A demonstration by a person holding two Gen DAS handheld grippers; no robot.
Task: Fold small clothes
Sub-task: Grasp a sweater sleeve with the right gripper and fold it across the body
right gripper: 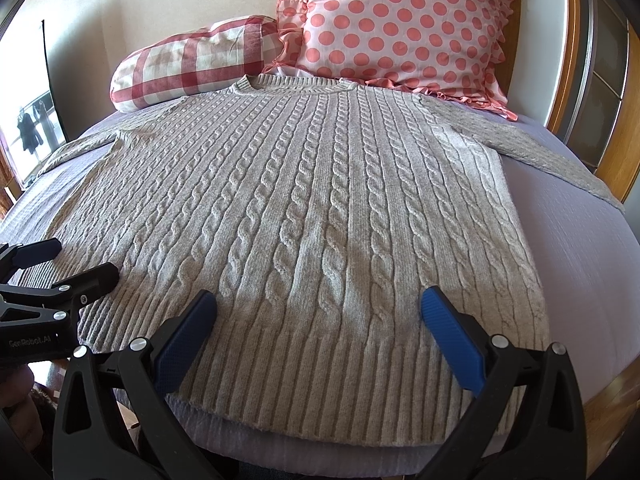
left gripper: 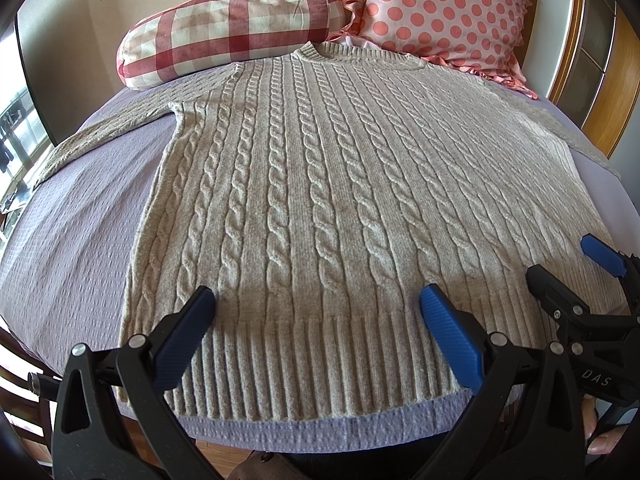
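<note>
A sweater [left gripper: 320,184] is laid flat on the bed [left gripper: 80,216], unfolded. Both the left gripper [left gripper: 316,308] and right gripper [right gripper: 318,308] are held wide apart, empty, above the hem. A sleeve or side edge probably needs gripping next.

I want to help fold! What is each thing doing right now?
sweater: flat, unfolded, sleeves out.
left gripper: open above the hem, empty.
right gripper: open above the hem, empty.
checked pillow: lying behind the collar.
dotted pillow: propped upright.
</note>
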